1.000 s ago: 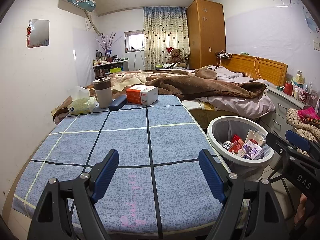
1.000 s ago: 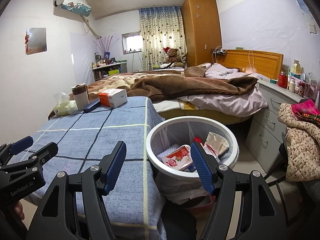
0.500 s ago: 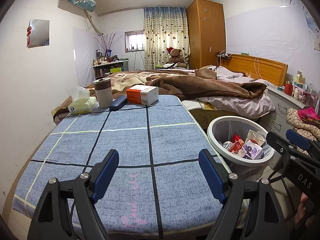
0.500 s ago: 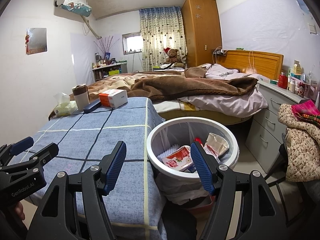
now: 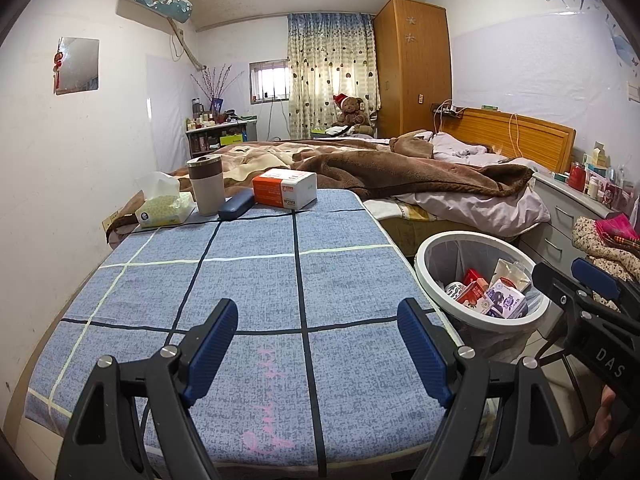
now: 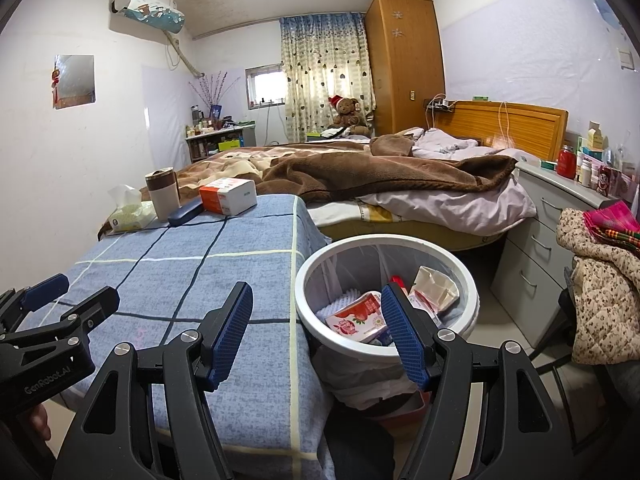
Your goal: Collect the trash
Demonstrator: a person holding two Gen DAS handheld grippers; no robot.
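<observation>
A white trash bin (image 5: 424,276) (image 6: 308,320) lined with a clear bag stands on the floor beside the table's right edge. It holds several cartons and wrappers, among them a red strawberry carton (image 6: 356,320) and a purple one (image 5: 505,302). My left gripper (image 5: 318,338) hovers open over the near part of the blue checked tablecloth (image 5: 248,280), with nothing between its blue pads. My right gripper (image 6: 316,330) is open too, held above the table's corner and the bin's near rim, empty. Each gripper shows at the edge of the other's view.
At the table's far end sit a tissue pack (image 5: 164,208), a brown-topped cup (image 5: 206,190), a dark blue case (image 5: 236,204) and an orange-white box (image 5: 286,190). Behind is a bed with a brown blanket (image 5: 400,172). Grey drawers (image 6: 544,248) and a draped quilted garment (image 6: 600,292) stand right.
</observation>
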